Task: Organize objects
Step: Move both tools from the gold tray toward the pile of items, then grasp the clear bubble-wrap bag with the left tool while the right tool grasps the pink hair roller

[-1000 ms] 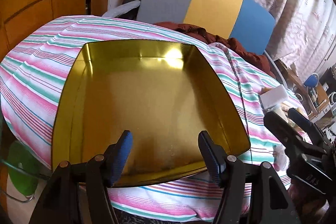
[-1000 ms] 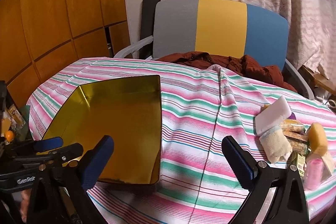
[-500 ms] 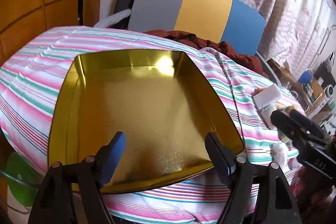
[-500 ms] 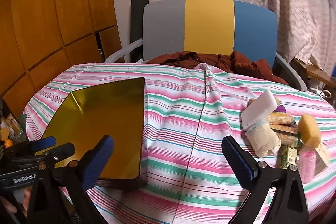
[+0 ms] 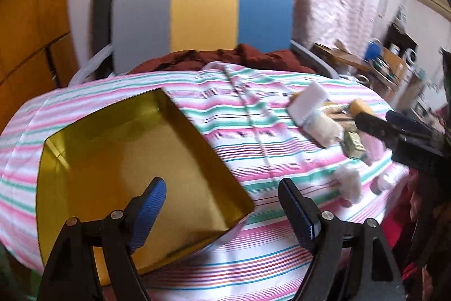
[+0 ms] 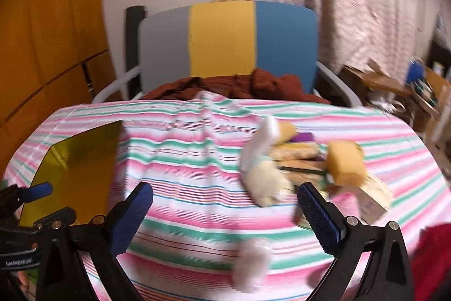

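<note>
Gold tin tray (image 5: 121, 160): lies on the striped tablecloth (image 5: 253, 137) at the left side, nothing inside it.
Small-item pile (image 6: 304, 157): right side of the cloth, well apart from the tray; white block, yellow sponge (image 6: 345, 162), packets, blurred.
Left gripper (image 5: 222, 205): jaws wide apart, holding nothing, over the tray's near right corner.
Right gripper (image 6: 225, 213): jaws wide apart, holding nothing, above bare cloth near the pile.

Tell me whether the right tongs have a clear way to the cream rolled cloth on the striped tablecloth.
Probably yes: the right tongs are open, and only bare striped tablecloth lies before the cream rolled cloth.
</note>
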Motion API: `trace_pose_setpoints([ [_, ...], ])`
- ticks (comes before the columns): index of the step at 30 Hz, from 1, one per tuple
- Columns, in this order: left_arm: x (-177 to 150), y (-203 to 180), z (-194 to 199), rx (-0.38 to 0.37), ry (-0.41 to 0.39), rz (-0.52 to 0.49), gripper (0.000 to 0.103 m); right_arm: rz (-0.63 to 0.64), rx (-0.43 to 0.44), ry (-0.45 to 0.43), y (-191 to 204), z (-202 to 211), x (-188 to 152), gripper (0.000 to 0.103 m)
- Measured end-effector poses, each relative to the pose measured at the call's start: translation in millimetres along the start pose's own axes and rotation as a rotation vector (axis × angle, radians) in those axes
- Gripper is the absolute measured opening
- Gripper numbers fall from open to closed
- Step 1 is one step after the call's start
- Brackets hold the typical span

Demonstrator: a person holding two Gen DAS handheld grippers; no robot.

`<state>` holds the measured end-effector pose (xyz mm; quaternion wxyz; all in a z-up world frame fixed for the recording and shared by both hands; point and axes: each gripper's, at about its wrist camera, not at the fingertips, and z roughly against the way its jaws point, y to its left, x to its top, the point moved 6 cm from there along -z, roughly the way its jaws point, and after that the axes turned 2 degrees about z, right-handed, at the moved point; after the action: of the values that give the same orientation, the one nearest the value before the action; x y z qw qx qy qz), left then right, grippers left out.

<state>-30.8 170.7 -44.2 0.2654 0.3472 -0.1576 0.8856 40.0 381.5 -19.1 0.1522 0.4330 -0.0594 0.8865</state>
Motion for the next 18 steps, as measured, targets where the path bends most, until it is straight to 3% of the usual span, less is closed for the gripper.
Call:
trace_pose_setpoints([
  [11, 0.7, -87.5, -28.8, -0.199, 0.06, -0.176, 0.089, -0.259, -0.147, -0.004, -123.6, 35.1, 6.9, 0.103],
  [14, -3.6, -119.2, -41.9, -0.285, 0.11, -0.211, 0.089, -0.302, -0.188, -0.004, -148.3, 47.4, 3.5, 0.103],
  [18, -10.3, -152.2, -55.3, -0.347, 0.145, -0.253, 0.089, -0.309, -0.219, 0.025, -163.8, 55.1, -4.8, 0.103],
])
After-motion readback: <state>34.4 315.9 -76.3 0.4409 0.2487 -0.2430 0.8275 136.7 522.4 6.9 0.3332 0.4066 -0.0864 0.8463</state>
